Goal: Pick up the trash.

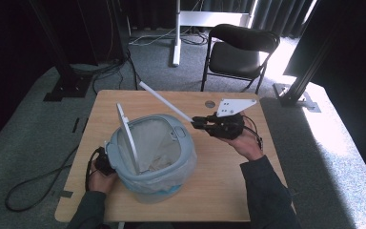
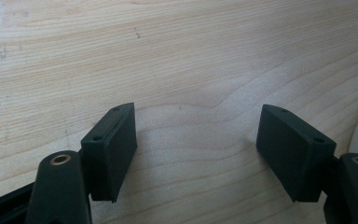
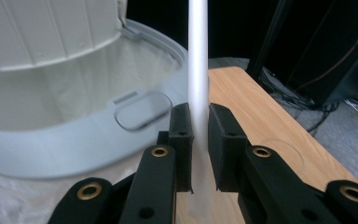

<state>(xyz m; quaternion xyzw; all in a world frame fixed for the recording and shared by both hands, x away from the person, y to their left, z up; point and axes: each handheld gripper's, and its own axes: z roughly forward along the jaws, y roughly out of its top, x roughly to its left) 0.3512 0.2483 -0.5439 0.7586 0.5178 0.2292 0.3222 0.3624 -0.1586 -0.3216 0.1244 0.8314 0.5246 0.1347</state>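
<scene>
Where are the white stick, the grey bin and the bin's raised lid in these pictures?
white stick (image 1: 164, 101), high view, the middle of its length.
grey bin (image 1: 181, 131), high view, the grey rim on the right side.
raised lid (image 1: 126, 131), high view, its thin edge, standing upright over the opening.

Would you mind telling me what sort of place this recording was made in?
Probably a lab or studio recording space: dark curtains behind, black frame posts bolted to grey carpet, loose cables, and one wooden table with a folding chair.
</scene>
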